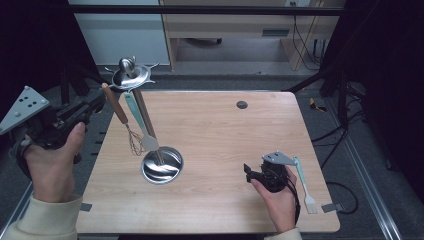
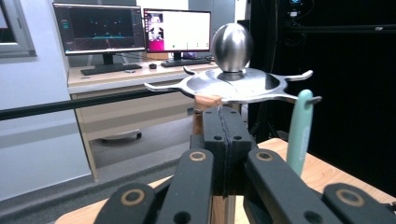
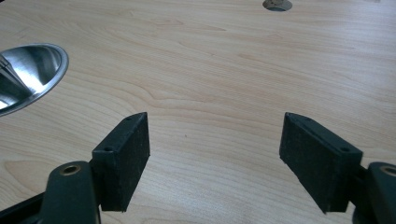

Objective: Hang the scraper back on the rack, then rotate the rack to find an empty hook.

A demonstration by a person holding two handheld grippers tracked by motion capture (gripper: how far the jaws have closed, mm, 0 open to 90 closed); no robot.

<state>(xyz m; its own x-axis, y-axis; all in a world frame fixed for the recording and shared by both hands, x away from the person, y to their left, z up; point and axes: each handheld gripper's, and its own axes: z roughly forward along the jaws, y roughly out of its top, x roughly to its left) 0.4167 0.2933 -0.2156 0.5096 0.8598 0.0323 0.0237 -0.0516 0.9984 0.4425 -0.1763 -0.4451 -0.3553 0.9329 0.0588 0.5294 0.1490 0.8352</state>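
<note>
While the pale wood-grain table stands in a dim room with two lit monitors on a desk, the left gripper, at nine o'clock, is clamped on the brown wooden-handled whisk beside the steel utensil stand (a mint spatula hangs there). At five o'clock, the right gripper gapes wide, empty, low over the wood, just beside a white spatula.

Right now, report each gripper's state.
Left gripper: shut on the wooden whisk handle.
Right gripper: open, holding nothing, over the table.
</note>
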